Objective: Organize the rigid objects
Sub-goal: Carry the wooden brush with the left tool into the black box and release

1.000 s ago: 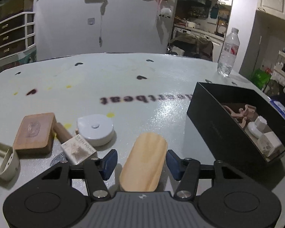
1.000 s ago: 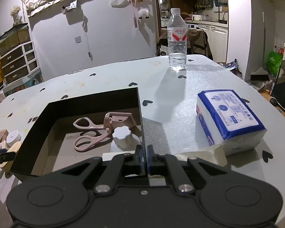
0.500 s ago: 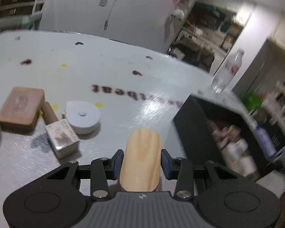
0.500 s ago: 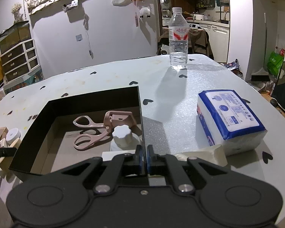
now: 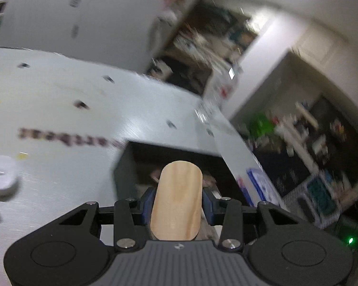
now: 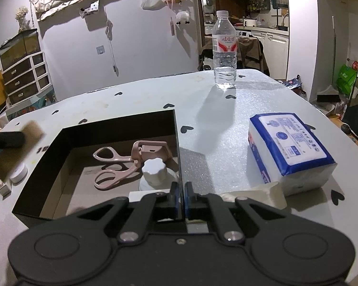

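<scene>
My left gripper (image 5: 177,201) is shut on a light wooden block (image 5: 177,195) with rounded ends and holds it in the air near the black box (image 5: 131,157). The view is blurred by motion. In the right wrist view the block (image 6: 16,147) shows blurred at the box's left side. My right gripper (image 6: 181,199) is shut on the right wall of the black box (image 6: 176,143). Inside lie pink scissors (image 6: 114,164), a pink part (image 6: 155,149) and a white knob (image 6: 154,169).
A water bottle (image 6: 224,52) stands at the table's far side. A blue and white tissue pack (image 6: 288,147) lies right of the box. A white round disc (image 5: 1,175) lies on the table to the left; it also shows in the right wrist view (image 6: 19,172).
My left gripper closed on the wooden block, lifted it off the table and swung right toward the black box. The right gripper stayed shut on the box wall.
</scene>
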The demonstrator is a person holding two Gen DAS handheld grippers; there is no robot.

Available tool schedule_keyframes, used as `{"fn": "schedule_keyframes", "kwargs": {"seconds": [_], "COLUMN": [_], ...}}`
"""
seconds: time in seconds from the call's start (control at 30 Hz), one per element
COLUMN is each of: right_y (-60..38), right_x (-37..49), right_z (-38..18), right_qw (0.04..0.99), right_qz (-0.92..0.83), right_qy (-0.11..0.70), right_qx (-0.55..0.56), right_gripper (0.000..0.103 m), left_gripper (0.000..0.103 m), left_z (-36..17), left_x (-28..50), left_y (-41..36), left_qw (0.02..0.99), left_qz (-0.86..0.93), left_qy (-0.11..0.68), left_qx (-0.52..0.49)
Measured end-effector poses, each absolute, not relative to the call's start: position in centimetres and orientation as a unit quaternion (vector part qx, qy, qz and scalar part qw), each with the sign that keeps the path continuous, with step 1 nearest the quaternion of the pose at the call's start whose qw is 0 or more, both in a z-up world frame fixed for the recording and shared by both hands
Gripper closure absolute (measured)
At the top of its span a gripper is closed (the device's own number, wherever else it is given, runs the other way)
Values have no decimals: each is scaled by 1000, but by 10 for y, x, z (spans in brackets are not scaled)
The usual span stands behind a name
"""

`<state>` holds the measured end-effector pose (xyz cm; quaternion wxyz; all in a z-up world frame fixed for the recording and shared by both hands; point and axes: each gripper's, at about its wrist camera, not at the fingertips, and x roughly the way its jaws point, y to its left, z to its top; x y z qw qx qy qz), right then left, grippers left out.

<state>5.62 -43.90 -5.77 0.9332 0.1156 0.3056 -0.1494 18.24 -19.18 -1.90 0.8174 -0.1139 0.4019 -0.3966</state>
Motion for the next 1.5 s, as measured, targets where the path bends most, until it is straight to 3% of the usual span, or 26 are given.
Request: {"fn": "schedule_keyframes", "kwargs": {"seconds": [0.37,0.93,1.13,1.33,1.5], "right_y": [-438,-441,-441,-441,-441], "right_x": [55,55,55,55,55], "right_z": [-56,-58,-58,-59,-60], "right_qw": [935,937,936,936,936], "right_qz": [-144,-137,-138,-138,-140], "right_qy": [306,304,304,304,304], "right_qx": [108,109,108,108,112], "right_gripper": [97,97,97,97,97], "left_gripper": [61,55,38,30,12], "left_z": [-42,-66,-58,-44,-31], "left_x": [174,183,176,166,154], "left_y": [-282,-296,-293,-287,-278], "left_qw": [804,786,791,805,825], "left_qz": [-408,-386,-395,-405,-405], "left_qy": [432,482,466,432,389], "left_qx": [17,36,34,45,61]}}
